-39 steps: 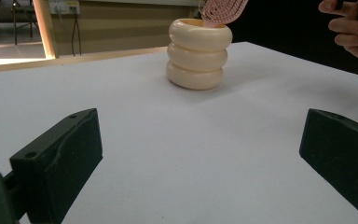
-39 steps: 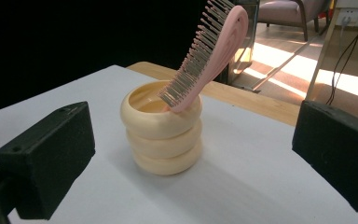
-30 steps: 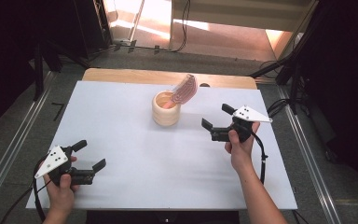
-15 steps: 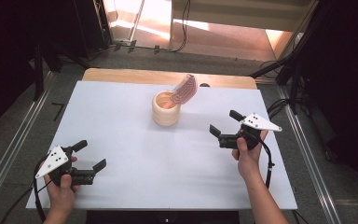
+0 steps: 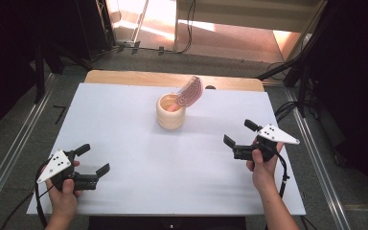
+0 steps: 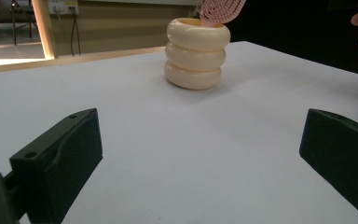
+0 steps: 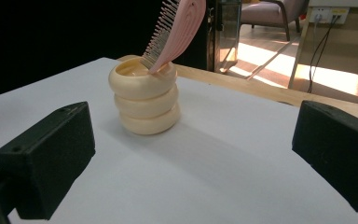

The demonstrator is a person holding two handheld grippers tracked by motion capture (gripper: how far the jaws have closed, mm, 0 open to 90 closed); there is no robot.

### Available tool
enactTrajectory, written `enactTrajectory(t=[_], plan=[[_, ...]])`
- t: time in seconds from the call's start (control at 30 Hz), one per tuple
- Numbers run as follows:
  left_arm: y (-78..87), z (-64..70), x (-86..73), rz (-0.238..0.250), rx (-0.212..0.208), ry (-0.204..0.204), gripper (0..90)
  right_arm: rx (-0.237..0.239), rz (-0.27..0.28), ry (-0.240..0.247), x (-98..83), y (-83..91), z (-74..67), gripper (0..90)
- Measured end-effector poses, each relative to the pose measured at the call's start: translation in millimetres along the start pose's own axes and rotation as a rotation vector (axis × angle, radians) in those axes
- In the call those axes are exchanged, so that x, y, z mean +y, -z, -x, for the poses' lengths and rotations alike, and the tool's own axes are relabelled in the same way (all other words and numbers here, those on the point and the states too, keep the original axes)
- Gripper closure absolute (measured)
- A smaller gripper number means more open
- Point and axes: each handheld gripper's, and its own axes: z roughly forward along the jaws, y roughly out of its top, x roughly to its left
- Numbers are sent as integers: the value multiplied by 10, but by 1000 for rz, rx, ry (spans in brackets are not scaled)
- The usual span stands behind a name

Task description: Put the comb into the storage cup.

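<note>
A cream ribbed cup [image 5: 170,112] [image 6: 196,53] [image 7: 144,99] stands upright at the back middle of the white table [image 5: 124,124]. A pink hairbrush [image 5: 188,93] [image 7: 178,29] [image 6: 221,10] leans in it, head up and tilted right. My left gripper [image 5: 93,159] [image 6: 200,163] rests open near the front left corner, nothing between its jaws. My right gripper [image 5: 240,133] [image 7: 193,158] is open at the right side, held in a hand, pointing left toward the cup and well apart from it.
A wooden strip [image 5: 124,77] borders the table's far edge. Metal rails [image 5: 9,158] run along both sides on the floor. Cables [image 5: 287,109] lie at the right. A chair [image 7: 270,14] stands far behind.
My right gripper has drawn back to the right and toward the front, away from the cup. The left gripper, the cup and the brush have stayed put.
</note>
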Motion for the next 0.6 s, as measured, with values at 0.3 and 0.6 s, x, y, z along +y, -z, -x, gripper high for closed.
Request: enactTrajectory(t=[0.3,0.6], plan=[[0,0,2,3,-1,2,0,-20,1,-9,-78,134,60,0],[1,2,3,0,0,-1,0,-37,6,-19,-166,272,95,0]])
